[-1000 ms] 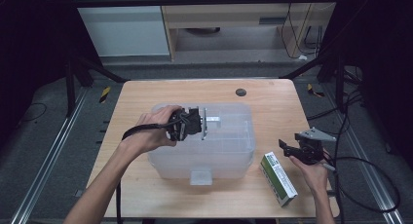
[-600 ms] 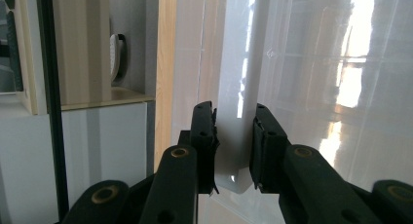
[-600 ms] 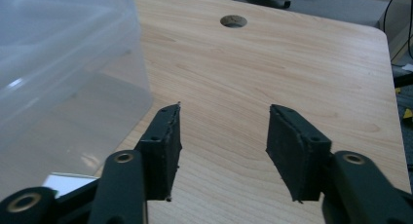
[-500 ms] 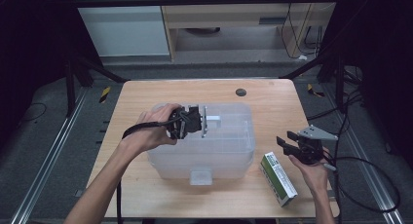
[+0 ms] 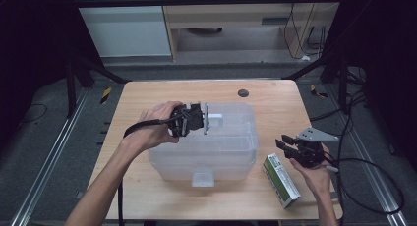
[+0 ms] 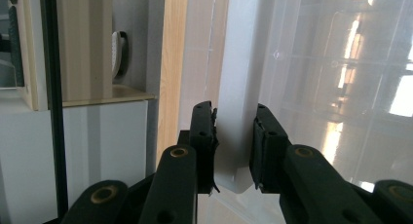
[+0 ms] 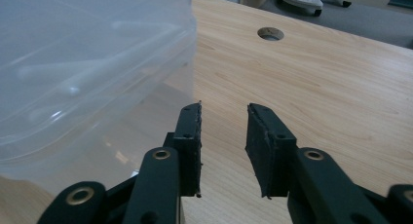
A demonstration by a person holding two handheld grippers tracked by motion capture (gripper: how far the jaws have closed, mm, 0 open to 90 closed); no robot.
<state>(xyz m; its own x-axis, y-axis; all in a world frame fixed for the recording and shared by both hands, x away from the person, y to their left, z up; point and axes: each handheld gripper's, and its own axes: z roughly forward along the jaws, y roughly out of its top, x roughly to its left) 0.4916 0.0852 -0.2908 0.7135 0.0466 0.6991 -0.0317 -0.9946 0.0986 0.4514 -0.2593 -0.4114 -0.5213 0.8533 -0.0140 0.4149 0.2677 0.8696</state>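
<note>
A clear plastic bin (image 5: pixel 216 142) with its lid on stands in the middle of the wooden table (image 5: pixel 147 98). My left gripper (image 5: pixel 199 120) lies across the bin's top, shut on the white latch (image 6: pixel 238 78) at the far rim, with the pads (image 6: pixel 207 131) pressing it from both sides. My right gripper (image 5: pixel 284 144) hovers over the table to the right of the bin (image 7: pixel 87 73). Its jaws have just been closing and stand a little apart, with nothing between the pads (image 7: pixel 192 136). A green and white box (image 5: pixel 280 181) lies flat below that gripper.
A second white latch (image 5: pixel 202 178) sits on the bin's near side. A round cable hole (image 5: pixel 243 93) is in the table's far part, also seen from the right gripper as a hole (image 7: pixel 270 34). Metal frame legs and cables flank the table.
The right gripper has risen slightly and its jaws have drawn closer together, empty. The left gripper keeps its grip on the latch without moving. The box lies where it was.
</note>
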